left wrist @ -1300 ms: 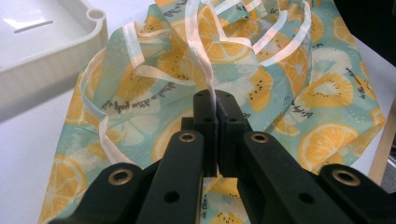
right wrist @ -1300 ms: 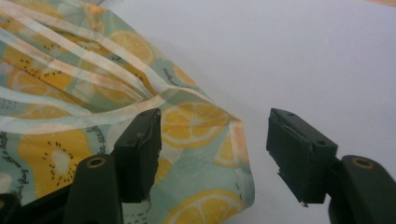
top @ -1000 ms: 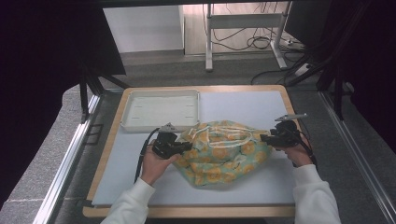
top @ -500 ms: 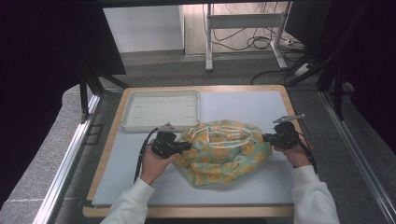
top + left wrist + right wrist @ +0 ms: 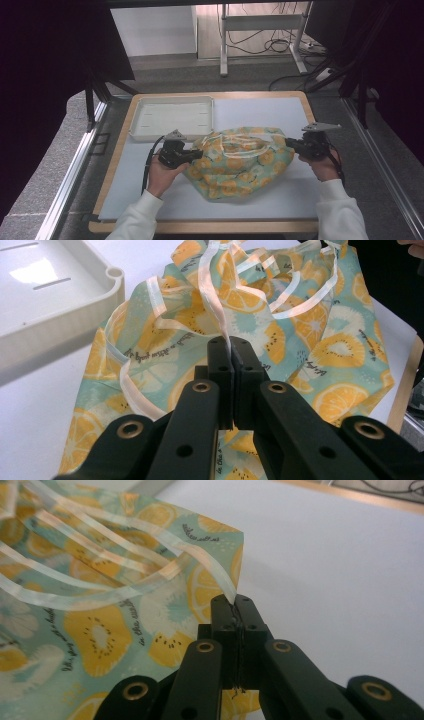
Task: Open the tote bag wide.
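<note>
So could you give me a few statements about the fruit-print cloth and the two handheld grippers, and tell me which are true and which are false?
1. The left gripper is shut on a pale strap of the fruit-print cloth bag. True.
2. The right gripper stands wide open above the bag. False: it is shut on the bag's corner edge.
3. The bag lies inside the white tray. False: it lies on the white mat, beside the tray.
4. The two grippers hold opposite sides of the bag. True.
5. The tray holds folded clothes. False: nothing lies in it.
</note>
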Demonstrator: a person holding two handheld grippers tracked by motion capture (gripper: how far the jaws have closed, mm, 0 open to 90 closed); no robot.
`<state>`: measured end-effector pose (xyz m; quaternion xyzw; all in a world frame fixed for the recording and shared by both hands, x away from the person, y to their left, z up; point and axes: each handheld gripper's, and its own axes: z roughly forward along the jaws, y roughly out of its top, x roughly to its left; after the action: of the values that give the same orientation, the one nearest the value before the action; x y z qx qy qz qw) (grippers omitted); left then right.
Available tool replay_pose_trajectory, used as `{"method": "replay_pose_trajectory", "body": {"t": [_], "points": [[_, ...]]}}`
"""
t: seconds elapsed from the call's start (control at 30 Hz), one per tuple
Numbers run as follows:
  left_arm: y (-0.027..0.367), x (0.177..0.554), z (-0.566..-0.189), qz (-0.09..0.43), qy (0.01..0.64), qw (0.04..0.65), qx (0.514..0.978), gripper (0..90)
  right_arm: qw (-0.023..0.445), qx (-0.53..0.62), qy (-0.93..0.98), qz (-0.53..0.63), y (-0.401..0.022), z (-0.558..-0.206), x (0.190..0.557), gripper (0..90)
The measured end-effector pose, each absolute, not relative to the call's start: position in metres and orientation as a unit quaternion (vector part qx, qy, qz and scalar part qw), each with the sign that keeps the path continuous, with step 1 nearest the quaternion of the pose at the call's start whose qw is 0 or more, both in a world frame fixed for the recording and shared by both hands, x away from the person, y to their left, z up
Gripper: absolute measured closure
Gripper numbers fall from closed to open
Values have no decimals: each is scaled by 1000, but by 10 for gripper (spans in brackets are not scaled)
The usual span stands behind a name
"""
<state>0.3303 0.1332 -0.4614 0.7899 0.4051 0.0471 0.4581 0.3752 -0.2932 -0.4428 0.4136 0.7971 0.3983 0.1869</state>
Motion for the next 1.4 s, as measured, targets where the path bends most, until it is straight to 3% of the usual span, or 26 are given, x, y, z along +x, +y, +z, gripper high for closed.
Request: {"method": "replay_pose_trajectory", "body": {"t": [0.5,1.4], "points": [[144,322,-451,54,397,485,777,900,216,416,757,455,-304,-426,357,884],[158,300,-450,49,376,503,776,900,191,421,745,481,-314,-432,334,885]]}}
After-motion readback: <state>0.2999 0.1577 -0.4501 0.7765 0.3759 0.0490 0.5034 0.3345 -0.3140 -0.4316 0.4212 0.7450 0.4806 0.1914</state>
